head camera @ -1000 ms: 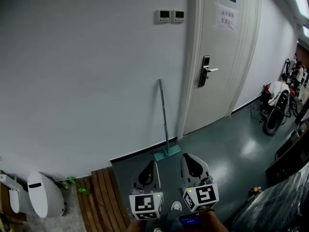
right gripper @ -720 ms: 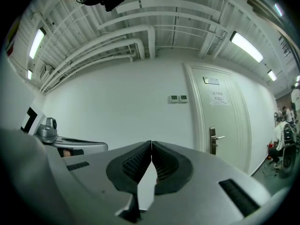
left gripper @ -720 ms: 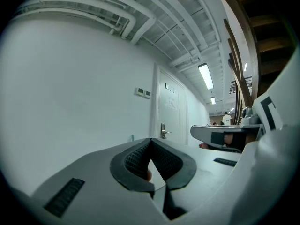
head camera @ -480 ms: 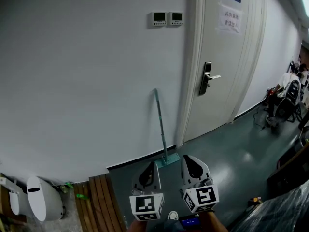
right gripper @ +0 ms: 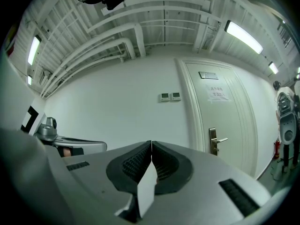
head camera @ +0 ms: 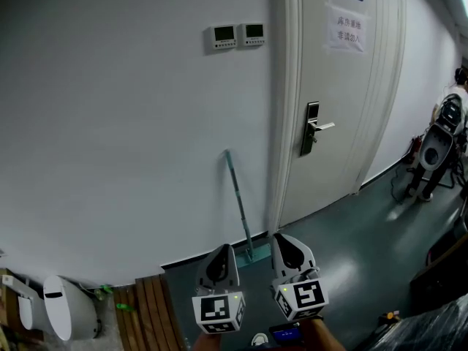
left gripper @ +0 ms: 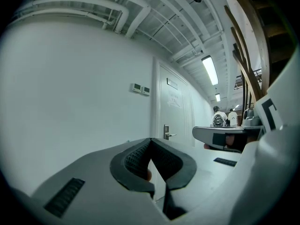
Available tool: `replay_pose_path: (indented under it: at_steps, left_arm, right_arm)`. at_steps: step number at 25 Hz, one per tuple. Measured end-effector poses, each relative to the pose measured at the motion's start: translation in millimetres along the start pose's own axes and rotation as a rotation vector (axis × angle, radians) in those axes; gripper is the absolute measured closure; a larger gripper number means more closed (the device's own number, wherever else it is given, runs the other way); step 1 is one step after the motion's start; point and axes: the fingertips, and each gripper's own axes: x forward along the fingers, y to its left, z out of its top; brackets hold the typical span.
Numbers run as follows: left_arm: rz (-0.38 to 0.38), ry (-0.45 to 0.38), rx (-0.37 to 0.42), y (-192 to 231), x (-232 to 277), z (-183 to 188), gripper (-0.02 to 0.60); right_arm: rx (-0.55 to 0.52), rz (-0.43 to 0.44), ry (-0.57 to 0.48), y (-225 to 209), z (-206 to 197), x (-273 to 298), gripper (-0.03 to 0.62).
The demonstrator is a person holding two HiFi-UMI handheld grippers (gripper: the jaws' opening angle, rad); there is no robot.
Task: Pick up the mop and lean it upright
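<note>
Mop (head camera: 236,192) leaning upright on the white wall (head camera: 110,123), both grippers closed on nothing.

The mop's head by the skirting is mostly hidden behind the 2 grippers, so only the thin handle shows clearly, just left of the door (head camera: 333,174). The left gripper (head camera: 228,248) and right gripper (head camera: 278,237) each have their jaws pressed tip to tip, with nothing between them. There are 2 small wall panels (head camera: 237,34), 1 door handle (head camera: 316,127) and 1 paper notice (head camera: 345,32) whose red writing is too blurred to read. A person (head camera: 461,79) is cut off at the right edge.
</note>
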Motion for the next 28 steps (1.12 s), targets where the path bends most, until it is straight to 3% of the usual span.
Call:
replay_pose_path:
  at_steps: [12, 28]
  left_arm:
    - [0.043, -0.005, 0.015, -4, 57, -3, 0.568]
    - [0.002, 0.007, -0.001, 64, 157, -12, 0.568]
  right_arm:
    - [0.011, 0.040, -0.005, -41, -7, 43, 0.577]
    - [-0.003, 0.007, 0.030, -48, -33, 155, 0.576]
